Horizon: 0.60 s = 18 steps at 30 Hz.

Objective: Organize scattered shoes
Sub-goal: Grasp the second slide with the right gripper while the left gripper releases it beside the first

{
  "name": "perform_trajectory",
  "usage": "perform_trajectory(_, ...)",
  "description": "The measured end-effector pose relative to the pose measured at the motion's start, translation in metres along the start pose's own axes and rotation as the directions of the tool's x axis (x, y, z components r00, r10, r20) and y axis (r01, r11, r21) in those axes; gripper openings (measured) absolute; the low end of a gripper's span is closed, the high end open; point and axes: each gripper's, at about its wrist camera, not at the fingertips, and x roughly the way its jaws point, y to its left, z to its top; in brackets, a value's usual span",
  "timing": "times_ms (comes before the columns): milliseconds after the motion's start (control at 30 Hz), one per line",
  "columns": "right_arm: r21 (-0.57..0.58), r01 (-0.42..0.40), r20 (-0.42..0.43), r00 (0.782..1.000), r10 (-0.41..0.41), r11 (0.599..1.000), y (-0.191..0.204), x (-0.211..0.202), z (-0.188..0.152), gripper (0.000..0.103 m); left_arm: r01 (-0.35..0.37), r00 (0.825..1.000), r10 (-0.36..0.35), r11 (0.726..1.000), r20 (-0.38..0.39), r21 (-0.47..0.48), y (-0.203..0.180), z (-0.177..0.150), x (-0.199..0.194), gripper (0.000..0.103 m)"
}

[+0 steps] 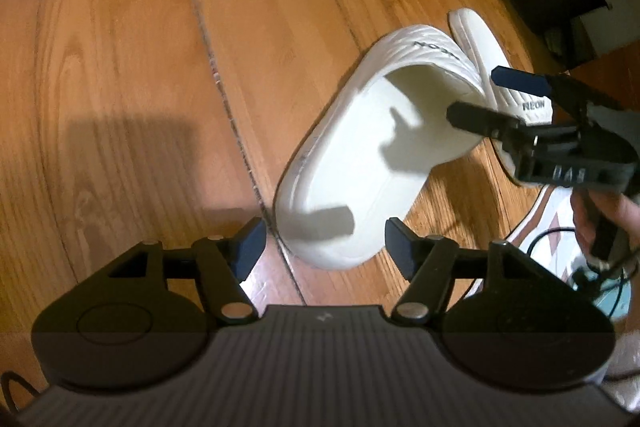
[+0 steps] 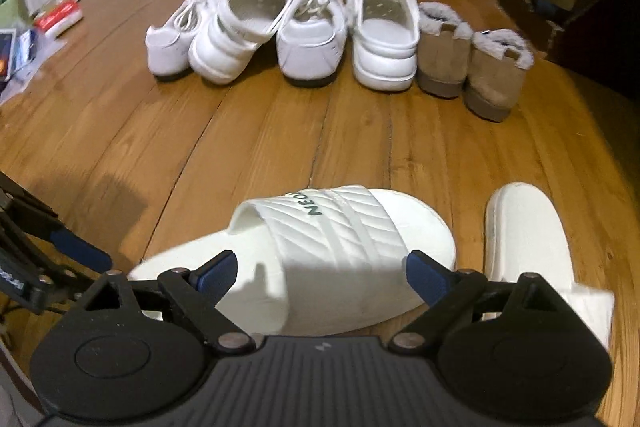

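Right, you're between the row and the last pair: six shoes already stand heel-toward-you in a line across the wood floor (image 2: 120,147), white sneakers (image 2: 168,47) and white clogs (image 2: 380,39) alternating, then the two tan fur-lined boots (image 2: 472,59) at the right end. What's left loose is the white slide pair close to you. The near slide (image 2: 328,239), strap marked NEON, lies flat on the floor and skewed across the boards; the second slide (image 2: 532,239) lies just beside it on the right, apparently not touching, and pointing a different way. Your right gripper (image 2: 320,281) hangs over the near slide's strap with its jaws spread wide, strap between them but no pad pressing on it, so nothing is held. Your left gripper (image 1: 324,247) sits at that same slide's heel end, jaws parted to either side of the heel, pads clear of it, also holding nothing. Step in hand, as I read it: lining up to pick the near slide. Next move calls for lowering one gripper until the pads straddle the strap or the sole edge, then closing; the foam looks soft, so expect it to squash. Then carry it to the row, likely past the tan boots, and square it toe-forward. Both tools crowd one slide, so mind they don't clash.
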Motion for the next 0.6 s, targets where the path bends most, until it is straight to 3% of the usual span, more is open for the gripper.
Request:
perform_trajectory(133,-0.004,-0.071,-0.04,0.997,0.071,0.997,-0.013,0.017,0.021,0.092,-0.01,1.0,0.01,1.0,-0.011,0.011,0.003,-0.004,-0.003,0.065)
perform_trajectory(267,-0.018,-0.1,-0.166,0.981,0.095,0.995,-0.019,0.044,0.034,0.087,-0.022,1.0,0.022,1.0,0.014,-0.023,0.008,-0.006,-0.008,0.065)
perform_trajectory(433,-0.041,-0.075,-0.276,0.959,0.061,0.996,-0.013,0.06,0.04,0.081,-0.015,0.998,0.019,0.998,0.057,-0.065,0.014,-0.008,-0.019,0.065)
perform_trajectory(533,0.121,-0.052,-0.275,0.958,0.084,0.991,-0.019,0.052,0.039,0.081,-0.022,0.998,0.027,0.997,0.065,-0.07,0.012,-0.007,-0.019,0.065)
perform_trajectory(600,0.281,-0.066,-0.221,0.966,0.132,0.957,-0.026,0.043,0.033,0.08,-0.029,0.996,0.034,0.997,0.077,-0.072,0.01,-0.006,-0.021,0.066)
